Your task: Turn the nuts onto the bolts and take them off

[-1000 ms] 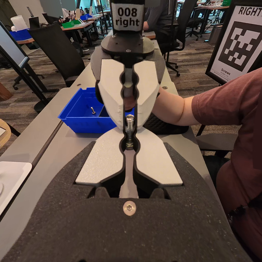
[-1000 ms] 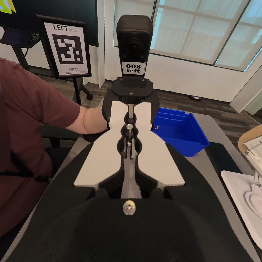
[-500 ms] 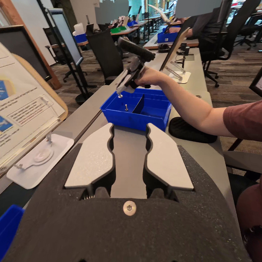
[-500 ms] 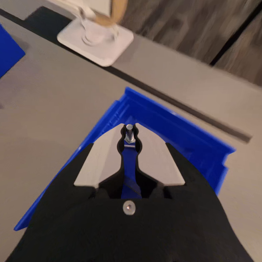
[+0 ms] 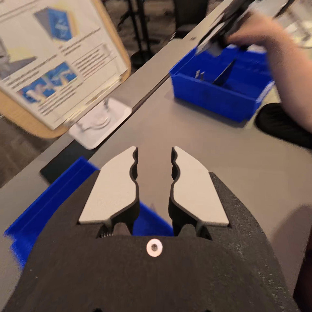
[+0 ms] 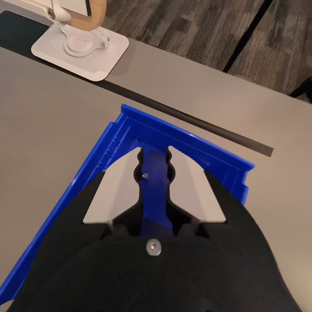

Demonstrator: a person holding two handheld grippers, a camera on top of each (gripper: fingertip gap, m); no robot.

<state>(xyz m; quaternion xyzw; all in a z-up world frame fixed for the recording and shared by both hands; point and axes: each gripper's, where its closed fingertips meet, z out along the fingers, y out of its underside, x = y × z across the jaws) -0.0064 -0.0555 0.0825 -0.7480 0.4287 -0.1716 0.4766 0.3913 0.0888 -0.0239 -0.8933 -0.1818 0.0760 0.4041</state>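
Bolt (image 6: pixel 145 175) between parted right tool (image 6: pixel 154 149) fingers.

The left gripper (image 5: pixel 154 152) is held with its jaws spread and empty. The right gripper (image 6: pixel 154 150) is likewise parted, pointed downward.

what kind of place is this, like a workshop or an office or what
Probably an office-style room set up as a workstation for hand-held gripper recordings. A grey desk over patterned carpet carries a blue parts bin and an instruction sheet on a stand. Chair legs seem to show behind, blurred.
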